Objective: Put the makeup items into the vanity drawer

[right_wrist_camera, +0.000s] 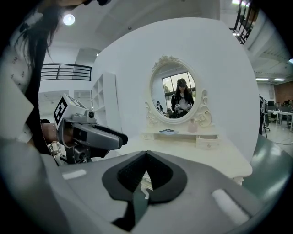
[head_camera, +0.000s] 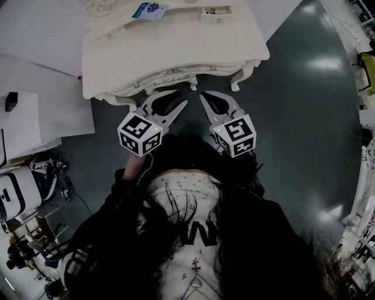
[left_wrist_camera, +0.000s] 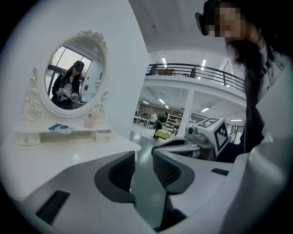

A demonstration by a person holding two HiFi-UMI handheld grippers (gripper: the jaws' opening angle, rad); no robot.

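Note:
The cream vanity table [head_camera: 176, 47] stands in front of me, its front drawer [head_camera: 170, 75] shut. On its back shelf lie a blue packet [head_camera: 149, 10] [left_wrist_camera: 61, 128] [right_wrist_camera: 168, 131] and a pink bottle [left_wrist_camera: 89, 121] [right_wrist_camera: 192, 125], next to a small shut drawer [left_wrist_camera: 104, 135] [right_wrist_camera: 207, 142]. Both grippers hover side by side just short of the front edge, touching nothing. My left gripper [head_camera: 182, 97] [left_wrist_camera: 143, 157] is open with a narrow empty gap. Jaw tips meet on my right gripper [head_camera: 202, 95] [right_wrist_camera: 146, 154], which is shut on nothing.
An oval mirror [left_wrist_camera: 73, 75] [right_wrist_camera: 178, 93] rises behind the shelf and reflects the person. A white desk [head_camera: 41, 99] stands to the left, with cluttered gear [head_camera: 23, 187] on the floor below it. Dark floor [head_camera: 304, 117] spreads to the right past the vanity's curved leg [head_camera: 243, 73].

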